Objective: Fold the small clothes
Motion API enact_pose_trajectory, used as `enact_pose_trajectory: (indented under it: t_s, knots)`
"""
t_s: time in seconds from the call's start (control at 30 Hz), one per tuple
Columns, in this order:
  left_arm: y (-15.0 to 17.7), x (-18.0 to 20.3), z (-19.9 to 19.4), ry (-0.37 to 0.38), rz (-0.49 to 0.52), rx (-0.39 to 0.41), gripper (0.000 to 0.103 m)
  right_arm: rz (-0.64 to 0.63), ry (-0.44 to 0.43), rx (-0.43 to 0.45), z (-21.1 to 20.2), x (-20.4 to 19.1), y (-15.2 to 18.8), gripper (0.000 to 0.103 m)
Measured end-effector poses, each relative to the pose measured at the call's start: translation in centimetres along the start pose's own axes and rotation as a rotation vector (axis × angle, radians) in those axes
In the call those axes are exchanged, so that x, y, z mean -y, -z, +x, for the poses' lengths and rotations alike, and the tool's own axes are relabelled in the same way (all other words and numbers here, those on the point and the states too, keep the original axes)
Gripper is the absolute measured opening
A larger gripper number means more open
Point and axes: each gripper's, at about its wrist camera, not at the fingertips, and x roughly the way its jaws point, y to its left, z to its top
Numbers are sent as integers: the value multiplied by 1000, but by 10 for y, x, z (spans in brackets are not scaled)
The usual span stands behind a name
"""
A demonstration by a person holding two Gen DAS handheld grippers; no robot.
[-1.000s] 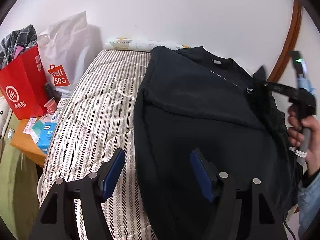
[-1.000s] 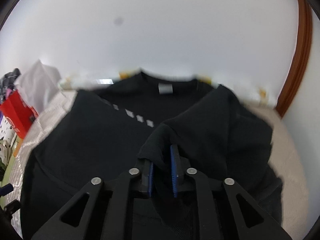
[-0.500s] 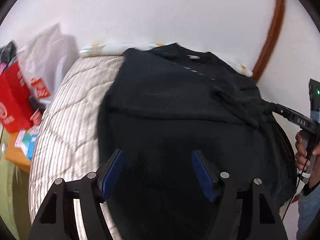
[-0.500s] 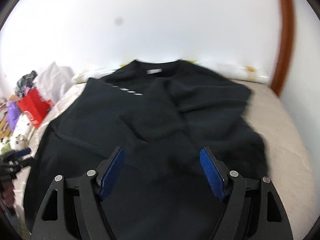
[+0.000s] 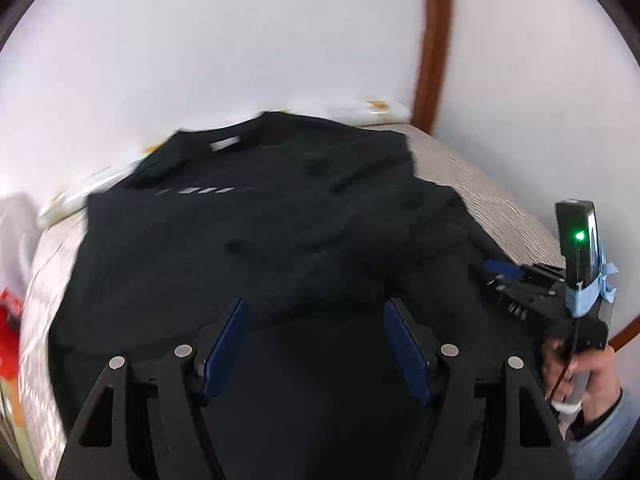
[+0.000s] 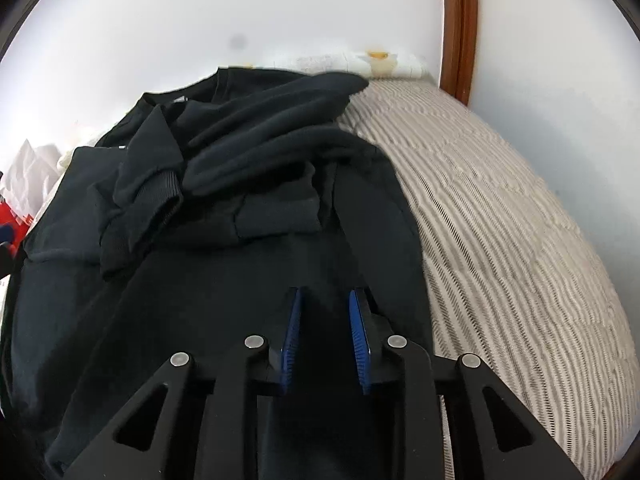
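Two-handed, hovered low over the black sweatshirt (image 5: 240, 248): held left gripper (image 5: 316, 344) spread wide, grasping nothing; held right gripper (image 6: 324, 328) half-closed at its near edge, could not tell if pinching. Farther, saw sleeves bunched across the chest, sweatshirt lying on striped bed (image 6: 500, 240).

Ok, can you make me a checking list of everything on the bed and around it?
Surface: striped bed, partly covered by the sweatshirt.
Job's things: black sweatshirt spread out, collar toward the wall; a sleeve lies rumpled across its body.
Clutter: red bag and white bag beside the bed.
Grippers: left gripper open above the sweatshirt; right gripper low at its right edge, jaws narrow with a gap, grip unclear.
Cables: thin black cable by the hand.
Surroundings: white wall, brown wooden trim, white bedding at the bed's far end.
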Motion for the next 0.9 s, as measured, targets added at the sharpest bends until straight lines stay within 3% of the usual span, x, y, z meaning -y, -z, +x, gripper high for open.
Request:
enact_pose_trajectory:
  t_s: [0.23,0.43,0.5,0.53,0.57,0.63,0.73,0.9]
  knots:
    - [-19,42,58,25,50,-34,68,-6,-11,13,2,-2,1,29]
    - [-20,58,99,-59,90,-71,67,14,-40,17,2,2,1,31]
    - [-20,61,103,-103,109,-47,52,22,-53,17,2,4,1,31]
    - [-21,60,103,-109,111,-44,40,26,-58,18,2,4,1,32]
    - [-23,58,100,-80,104,-42,25,28,-61,18,3,5,0,32]
    - [-28,49,88,-25,83,-29,7,31,-64,18,3,5,0,32]
    - [-35,22,50,-76,50,72,6,29,-61,18,4,4,0,32]
    - [-51,-54,4,-121,-86,156,6,21,-53,18,4,2,0,33]
